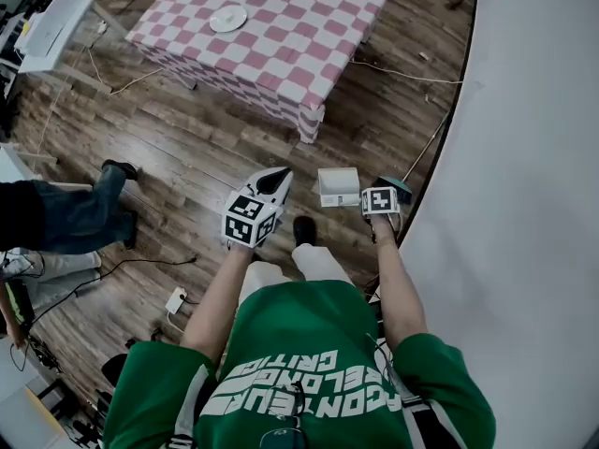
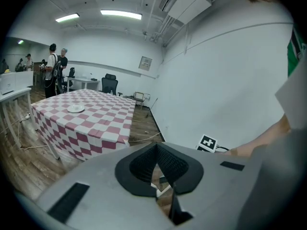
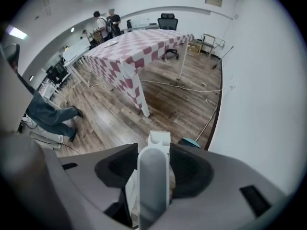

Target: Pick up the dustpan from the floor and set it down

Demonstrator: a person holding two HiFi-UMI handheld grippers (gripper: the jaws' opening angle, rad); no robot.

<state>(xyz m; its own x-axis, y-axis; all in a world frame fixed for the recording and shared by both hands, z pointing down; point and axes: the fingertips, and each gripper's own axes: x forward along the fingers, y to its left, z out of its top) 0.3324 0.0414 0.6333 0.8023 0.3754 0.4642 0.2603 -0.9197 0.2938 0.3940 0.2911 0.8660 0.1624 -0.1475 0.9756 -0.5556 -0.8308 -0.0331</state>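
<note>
**Two grippers by the dustpan (image 1: 338,187), right gripper (image 1: 380,200) spread around its handle (image 3: 153,181)**

Only the right gripper view showed me the grip itself. The jaws stood wide apart, with black ribbed pads (image 3: 192,169) on either side of the handle. The handle rose upright in the gap, and I saw neither pad pressing on it. The head view hid all of that under the marker cube.

That head view alone gave me the layout. The dustpan sat on the wood-plank floor (image 1: 187,148) just off the near corner of the table (image 1: 281,36), on my side of it. A teal broom head (image 1: 398,187) lay a little farther from the table than the dustpan.

The left gripper view looked at the table from the side. It showed the left gripper (image 2: 156,147) with its mesh-textured pads meeting at the tips, pressed together on nothing.

From above, the dustpan was a white, boxy, open-topped tray with low raised walls, matte like plastic. Its handle was a smooth grey bar with a rounded end.

The table wore a pink-and-white checked cloth that hung down past its edges. A round white plate (image 1: 227,18) lay on top, well in from the corner nearest the dustpan.
</note>
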